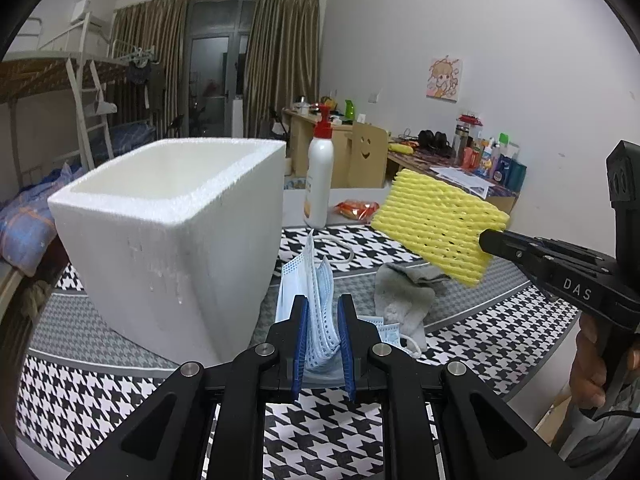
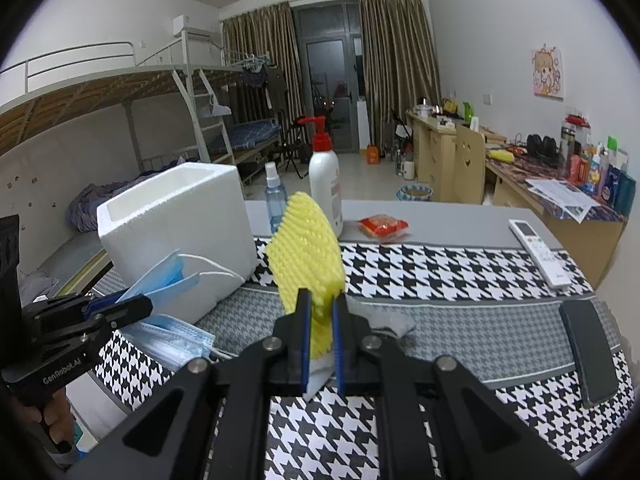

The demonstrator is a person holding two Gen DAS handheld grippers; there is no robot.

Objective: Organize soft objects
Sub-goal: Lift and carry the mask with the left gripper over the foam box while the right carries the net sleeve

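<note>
Face mask (image 1: 316, 300) sits pinched in the left gripper (image 1: 323, 308) near the foam box (image 1: 168, 236); right gripper (image 2: 321, 308) clamps yellow foam netting (image 2: 306, 240).

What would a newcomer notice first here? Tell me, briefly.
The yellow foam net, held up in the air by the right hand-held gripper, stands out most. Next comes the big white foam box on the checked table mat, with a blue face mask pinched in the left hand-held gripper beside it.
</note>
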